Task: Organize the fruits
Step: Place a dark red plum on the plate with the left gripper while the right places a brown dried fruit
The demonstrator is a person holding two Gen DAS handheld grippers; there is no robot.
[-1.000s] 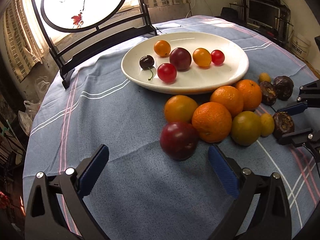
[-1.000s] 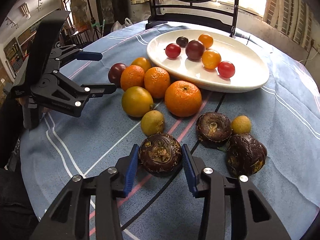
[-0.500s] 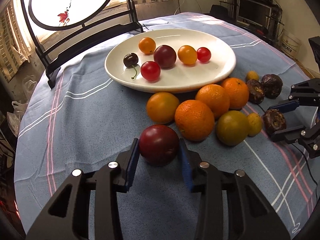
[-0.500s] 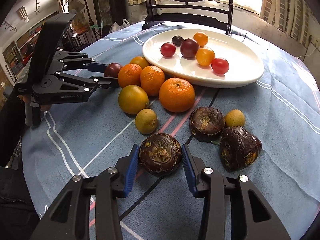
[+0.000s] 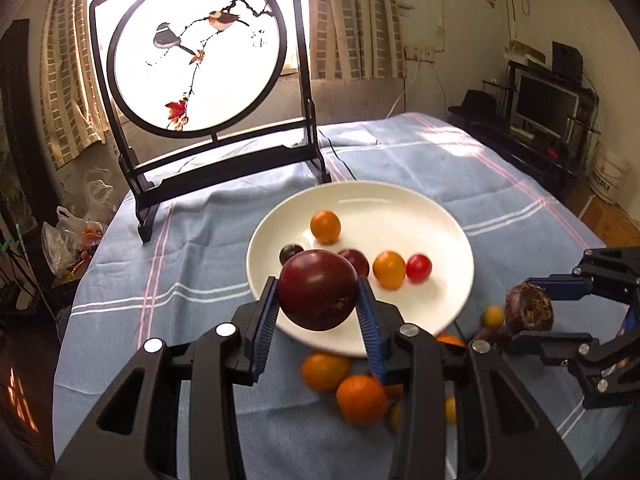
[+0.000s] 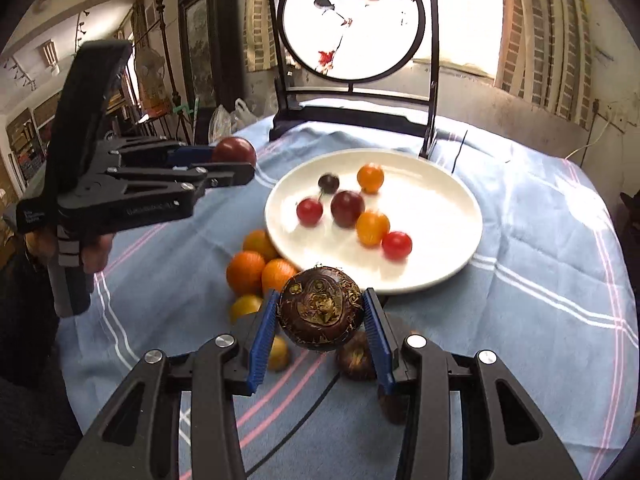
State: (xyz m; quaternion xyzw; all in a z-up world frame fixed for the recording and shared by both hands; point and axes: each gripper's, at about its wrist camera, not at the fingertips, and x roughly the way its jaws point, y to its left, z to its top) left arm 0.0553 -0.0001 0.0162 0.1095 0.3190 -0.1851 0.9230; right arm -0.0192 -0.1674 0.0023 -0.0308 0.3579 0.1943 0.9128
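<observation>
The table, under its blue striped cloth (image 5: 208, 248), carries everything, and I place the rest by the white plate (image 5: 436, 220), which sits near the middle of it. Behind the plate stands the round painted screen (image 5: 196, 52) in its dark frame, its feet on the cloth.

Your left gripper (image 5: 318, 312) hangs over the near rim of the plate, clear of the cloth, its blue pads pressed on both sides of the dark red plum (image 5: 318, 290). In the right wrist view that same plum (image 6: 234, 151) shows at the tip of the tool, up and to the left of the plate.

Your right gripper (image 6: 320, 322) is just off the plate's near edge, also lifted, pinching the brown rough-skinned fruit (image 6: 320, 308) between its pads.

On the cloth just beside the plate's near-left rim lies a cluster of oranges (image 6: 245, 272), touching one another, with a smaller yellow fruit (image 6: 245, 306) on their near side. Another brown fruit (image 6: 354, 356) lies on the cloth below your right tool, partly hidden by its fingers.

Inside the plate lie the small pieces: two orange tomatoes (image 6: 370, 178), two red ones (image 6: 397, 245), a dark plum (image 6: 347, 209) in the middle, and a dark cherry (image 6: 329, 182) towards the far side.
</observation>
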